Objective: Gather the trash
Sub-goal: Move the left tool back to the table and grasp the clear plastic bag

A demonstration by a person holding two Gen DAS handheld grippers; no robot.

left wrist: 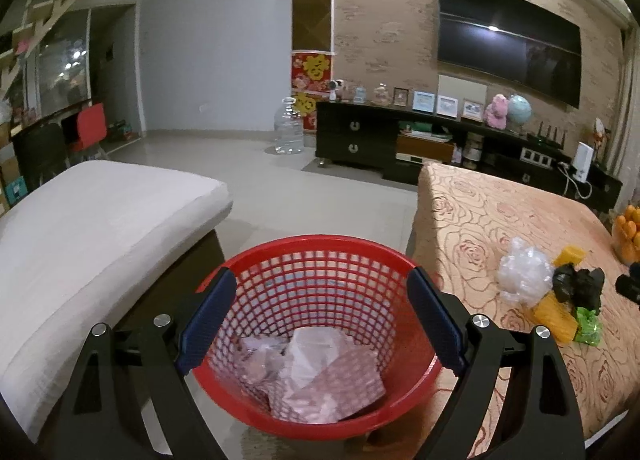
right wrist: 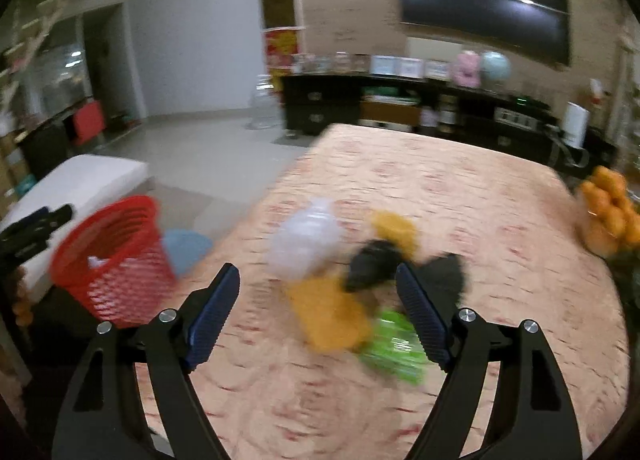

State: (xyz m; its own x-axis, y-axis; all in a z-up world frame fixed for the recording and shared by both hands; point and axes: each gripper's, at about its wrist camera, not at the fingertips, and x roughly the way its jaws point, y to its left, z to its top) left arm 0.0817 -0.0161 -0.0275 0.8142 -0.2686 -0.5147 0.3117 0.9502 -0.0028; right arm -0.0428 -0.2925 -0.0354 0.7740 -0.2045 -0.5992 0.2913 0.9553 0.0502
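A red mesh basket sits between the wide-apart fingers of my left gripper; whether the pads touch its rim I cannot tell. Pink and white wrappers lie inside it. On the rose-patterned table lies a pile of trash: clear crumpled plastic, black plastic, yellow pieces and a green wrapper. In the blurred right wrist view my right gripper is open and empty above the same pile: clear plastic, yellow piece, black plastic, green wrapper. The basket is at left.
A white cushioned seat is left of the basket. A bowl of oranges stands at the table's right edge. A black TV cabinet and a large water bottle stand at the far wall. A blue object lies beside the basket.
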